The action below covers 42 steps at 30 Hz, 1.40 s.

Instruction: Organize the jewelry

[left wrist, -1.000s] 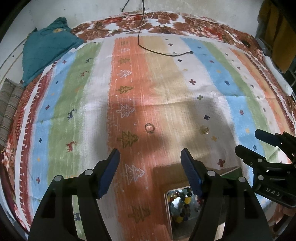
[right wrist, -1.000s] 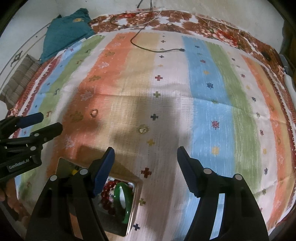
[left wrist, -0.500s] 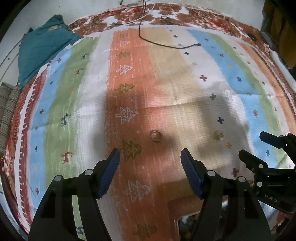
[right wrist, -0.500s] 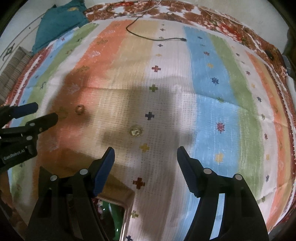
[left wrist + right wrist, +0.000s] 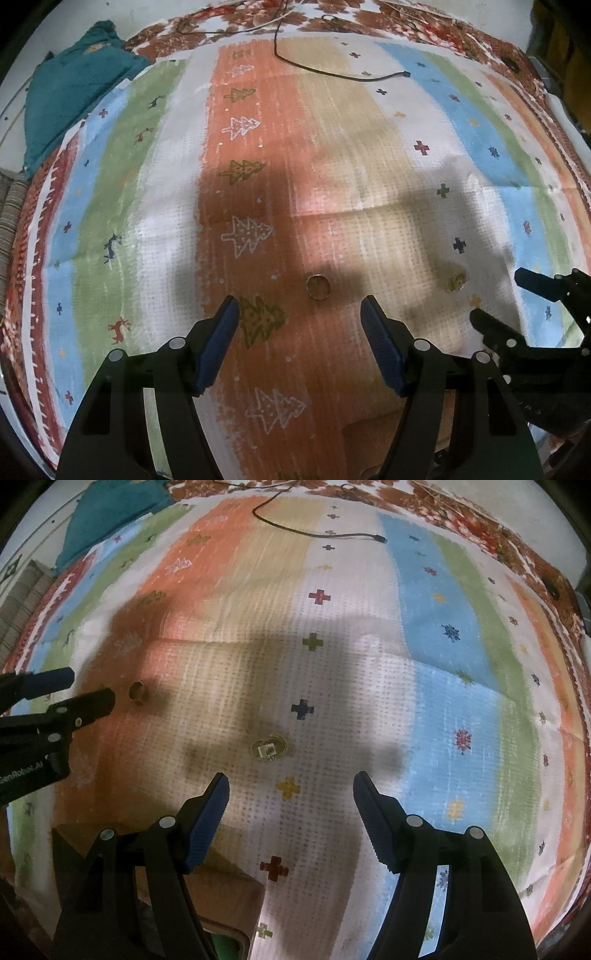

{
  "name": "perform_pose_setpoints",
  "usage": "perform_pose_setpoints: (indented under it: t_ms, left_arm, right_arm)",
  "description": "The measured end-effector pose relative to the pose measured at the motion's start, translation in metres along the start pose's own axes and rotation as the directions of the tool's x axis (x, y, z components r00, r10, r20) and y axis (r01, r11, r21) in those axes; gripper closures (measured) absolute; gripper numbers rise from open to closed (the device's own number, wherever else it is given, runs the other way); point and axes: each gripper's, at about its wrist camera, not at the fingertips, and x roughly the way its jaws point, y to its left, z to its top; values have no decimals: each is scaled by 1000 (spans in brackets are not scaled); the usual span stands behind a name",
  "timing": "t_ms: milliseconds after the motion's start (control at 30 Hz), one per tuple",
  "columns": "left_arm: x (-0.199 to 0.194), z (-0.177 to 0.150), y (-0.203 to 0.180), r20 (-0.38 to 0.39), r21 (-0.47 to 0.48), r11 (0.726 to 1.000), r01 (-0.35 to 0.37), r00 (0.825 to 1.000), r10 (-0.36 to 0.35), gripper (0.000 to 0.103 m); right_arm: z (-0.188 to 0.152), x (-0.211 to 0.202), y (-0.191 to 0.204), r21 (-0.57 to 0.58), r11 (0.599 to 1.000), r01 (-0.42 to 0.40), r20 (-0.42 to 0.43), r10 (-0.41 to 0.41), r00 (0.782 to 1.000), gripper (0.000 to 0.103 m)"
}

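Observation:
A plain gold ring (image 5: 318,287) lies on the orange stripe of the cloth, just ahead of my open, empty left gripper (image 5: 300,314). It also shows in the right wrist view (image 5: 137,692), beside the left gripper's fingers (image 5: 85,703). A gold ring with a stone (image 5: 269,748) lies on the white stripe just ahead of my open, empty right gripper (image 5: 291,794). It shows in the left wrist view too (image 5: 456,282), near the right gripper's fingers (image 5: 491,325). The jewelry box (image 5: 225,893) is mostly hidden under the right gripper at the near edge.
A striped cloth (image 5: 332,166) with trees and crosses covers the surface. A black cable (image 5: 332,74) lies at the far side. A teal cloth (image 5: 70,88) sits at the far left. A striped cushion (image 5: 18,594) is at the left edge.
Both grippers have moved forward and down toward the rings. The rings look larger and nearer. The jewelry box has slid almost out of view beneath the grippers. Both stay open.

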Motion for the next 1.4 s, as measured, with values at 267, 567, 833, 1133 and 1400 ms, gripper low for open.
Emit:
perform_pose_setpoints:
  t_ms: [267, 567, 833, 1133, 1400]
  left_arm:
    - [16, 9, -3, -22, 13, 1000, 3, 1000, -3, 38]
    - [41, 17, -4, -79, 27, 1000, 14, 997, -11, 56]
    - [48, 15, -15, -97, 80, 997, 0, 995, 8, 70]
    - [44, 12, -19, -86, 94, 996, -2, 996, 10, 85]
    - [21, 13, -7, -46, 46, 999, 18, 999, -16, 85]
  right_arm:
    - [9, 14, 0, 5, 1000, 7, -16, -7, 1000, 33]
    - [16, 31, 7, -16, 1000, 19, -50, -20, 999, 48]
    - [20, 34, 12, -27, 1000, -8, -56, 6, 998, 66]
    - [19, 32, 13, -21, 999, -48, -53, 47, 997, 94]
    - [20, 24, 15, -9, 998, -57, -26, 56, 998, 100]
